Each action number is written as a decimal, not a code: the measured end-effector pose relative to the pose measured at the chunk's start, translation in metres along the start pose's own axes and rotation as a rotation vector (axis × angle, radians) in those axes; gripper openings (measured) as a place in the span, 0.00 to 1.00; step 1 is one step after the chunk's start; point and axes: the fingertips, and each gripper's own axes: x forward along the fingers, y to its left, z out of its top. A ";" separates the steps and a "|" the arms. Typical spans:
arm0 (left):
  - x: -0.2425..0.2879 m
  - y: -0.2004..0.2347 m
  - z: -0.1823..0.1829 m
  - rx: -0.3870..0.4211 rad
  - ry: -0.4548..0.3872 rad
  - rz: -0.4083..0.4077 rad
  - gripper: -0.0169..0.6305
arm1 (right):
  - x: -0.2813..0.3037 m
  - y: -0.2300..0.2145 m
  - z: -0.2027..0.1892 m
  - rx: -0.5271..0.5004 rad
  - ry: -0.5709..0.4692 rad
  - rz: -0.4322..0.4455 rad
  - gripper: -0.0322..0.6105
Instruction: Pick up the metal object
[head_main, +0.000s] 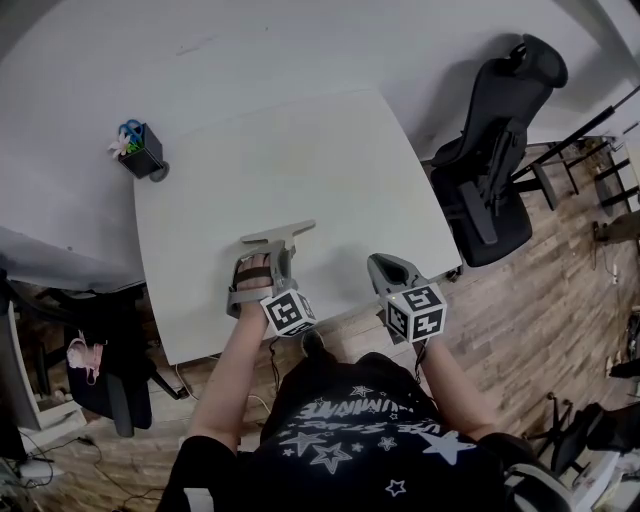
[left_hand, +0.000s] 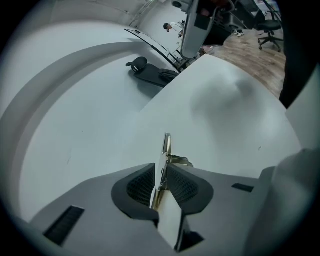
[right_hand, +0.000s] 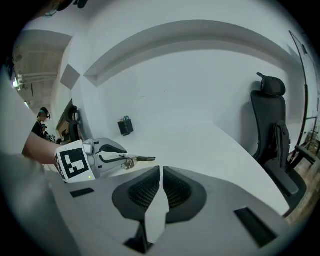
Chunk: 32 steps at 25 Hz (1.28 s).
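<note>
- Left tongs (left_hand: 162, 172): clamped on the metal object (left_hand: 166, 145), a thin flat plate seen edge-on between the two ribbed pads and projecting past their tips.
- A small fitting (left_hand: 182, 161) sits on the plate's right face, just beyond the pads.
- In the head view, the metal object lies crosswise at the tips of the left tongs, over the near half of the white worktop (head_main: 300, 150).
- In the right gripper view, the plate appears level and low over the worktop. Whether it is clear of the surface or resting on it cannot be confirmed from that angle.
- Right tongs (right_hand: 161, 176): pads together, nothing between them. They are held over the worktop's near right corner, apart from the metal object.
- A black pen holder (head_main: 143, 155) stands at the worktop's far left corner, well apart from both tongs.
- A black office chair (head_main: 495, 150) stands on the wood floor beside the worktop's right side.
</note>
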 end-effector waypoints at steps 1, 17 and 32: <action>0.002 -0.001 0.000 0.016 0.004 0.001 0.15 | 0.000 0.000 -0.001 0.002 0.000 0.000 0.13; 0.004 0.012 0.010 0.062 0.008 0.006 0.07 | -0.002 -0.023 0.001 0.022 -0.010 0.008 0.13; -0.055 0.042 0.047 -0.451 -0.001 0.037 0.07 | -0.043 -0.033 0.020 -0.033 -0.064 0.100 0.13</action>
